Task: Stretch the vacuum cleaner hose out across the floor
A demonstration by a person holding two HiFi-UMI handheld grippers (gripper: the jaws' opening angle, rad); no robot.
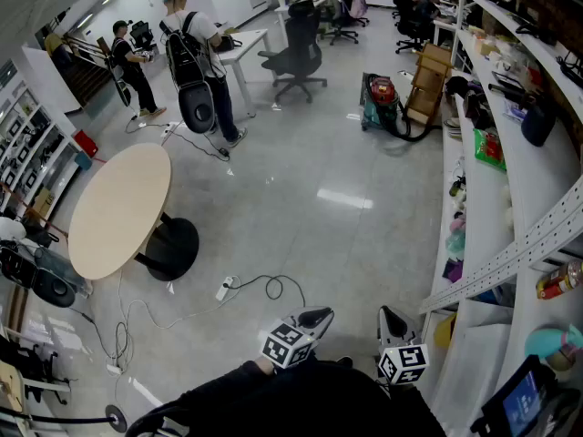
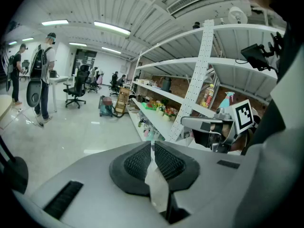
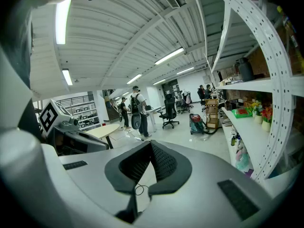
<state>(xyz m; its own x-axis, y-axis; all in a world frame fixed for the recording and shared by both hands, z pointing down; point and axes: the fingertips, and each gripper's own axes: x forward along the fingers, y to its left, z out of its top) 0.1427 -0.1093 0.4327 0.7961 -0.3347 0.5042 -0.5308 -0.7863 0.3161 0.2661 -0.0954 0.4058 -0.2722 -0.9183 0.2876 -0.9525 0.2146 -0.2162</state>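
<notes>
Beside the shelving [image 1: 512, 157] | left claw [image 2: 152, 145] fully closed, empty | right claw [image 3: 149, 145] fully closed, empty

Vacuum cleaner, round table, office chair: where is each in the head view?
vacuum cleaner [image 1: 381, 94], head view, its body.
round table [image 1: 118, 208], head view, middle of tabletop.
office chair [image 1: 302, 30], head view, its backrest.

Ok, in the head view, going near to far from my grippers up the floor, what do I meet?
From the near edge: left gripper and right gripper → white power strip → round table → vacuum cleaner → black office chair.
</notes>
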